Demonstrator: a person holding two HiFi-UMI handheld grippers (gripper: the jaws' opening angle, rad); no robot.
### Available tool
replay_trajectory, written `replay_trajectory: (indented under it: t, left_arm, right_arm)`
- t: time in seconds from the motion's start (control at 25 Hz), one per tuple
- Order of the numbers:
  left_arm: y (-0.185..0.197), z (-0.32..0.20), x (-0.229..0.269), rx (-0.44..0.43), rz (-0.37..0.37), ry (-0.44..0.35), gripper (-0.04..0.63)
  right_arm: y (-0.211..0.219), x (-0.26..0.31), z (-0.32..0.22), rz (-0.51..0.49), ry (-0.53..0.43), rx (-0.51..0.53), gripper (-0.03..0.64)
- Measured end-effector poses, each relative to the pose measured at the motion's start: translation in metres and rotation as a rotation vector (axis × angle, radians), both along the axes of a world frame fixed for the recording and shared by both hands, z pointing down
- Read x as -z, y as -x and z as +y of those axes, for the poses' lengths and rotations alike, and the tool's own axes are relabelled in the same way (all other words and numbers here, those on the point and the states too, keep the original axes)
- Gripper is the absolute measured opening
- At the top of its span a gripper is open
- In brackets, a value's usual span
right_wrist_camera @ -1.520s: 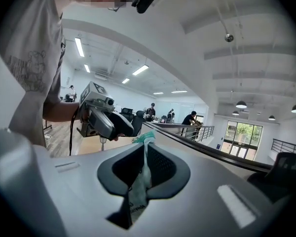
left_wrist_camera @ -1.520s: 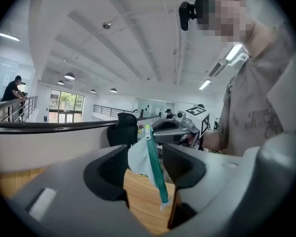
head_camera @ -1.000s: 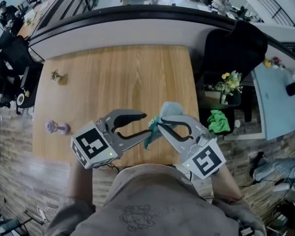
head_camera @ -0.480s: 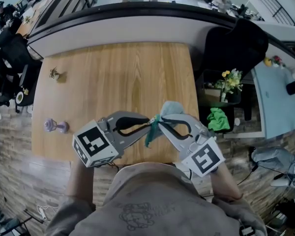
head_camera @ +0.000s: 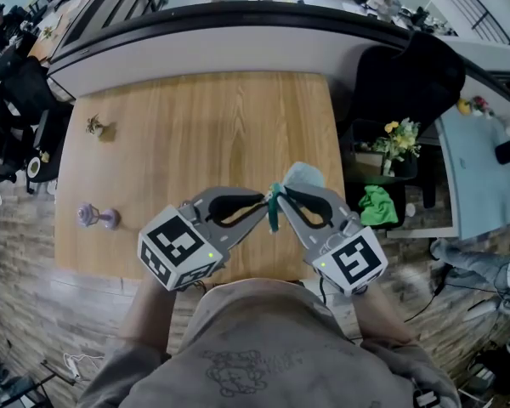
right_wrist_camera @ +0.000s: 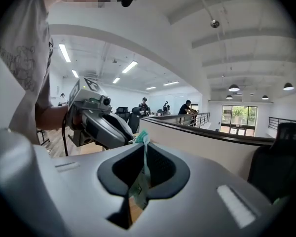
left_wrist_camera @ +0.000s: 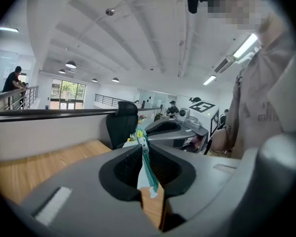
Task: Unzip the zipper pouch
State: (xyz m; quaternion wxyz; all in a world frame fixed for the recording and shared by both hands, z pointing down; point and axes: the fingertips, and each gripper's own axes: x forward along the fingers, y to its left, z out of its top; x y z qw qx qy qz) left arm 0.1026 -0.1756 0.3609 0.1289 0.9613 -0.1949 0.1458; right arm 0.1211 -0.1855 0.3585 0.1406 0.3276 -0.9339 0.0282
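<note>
The pouch [head_camera: 303,177] is up in the air over the near edge of the table [head_camera: 195,134], pinched from both sides where the two grippers meet tip to tip in the middle. The left gripper [head_camera: 267,206] has just been closing its jaws, and its own view shows them pressed on a thin teal strip of the pouch [left_wrist_camera: 148,171] that runs up between the pads. The right gripper [head_camera: 280,197] is likewise clamped on the pouch [right_wrist_camera: 140,181], a fold of teal and pale cloth. The two grips sit just beside each other, so neither hand is nearer. As I judge it, the pull must go sideways, left hand to the left and right hand to the right, along whichever way the zip lies (that line I cannot read). Most of the pouch bunches as a pale blue lump on the far right, behind the right jaws. Hidden are the zip and its slider, and which gripper, if either, has hold of the slider
</note>
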Motion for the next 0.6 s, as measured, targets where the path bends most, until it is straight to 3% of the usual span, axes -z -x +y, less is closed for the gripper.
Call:
replay_trajectory:
  t: [0.24,0.6]
  left_arm:
    - [-0.001,-0.001,-0.014,0.075,-0.017,0.061,0.041]
    - [0.025,0.005,-0.036,0.111,-0.099,0.060,0.043]
  right_arm:
    - [-0.016,0.012,-0.019,-0.133,0.017,-0.095,0.025]
    - [-0.038,0.018,-0.038,-0.193,0.010,-0.206,0.025]
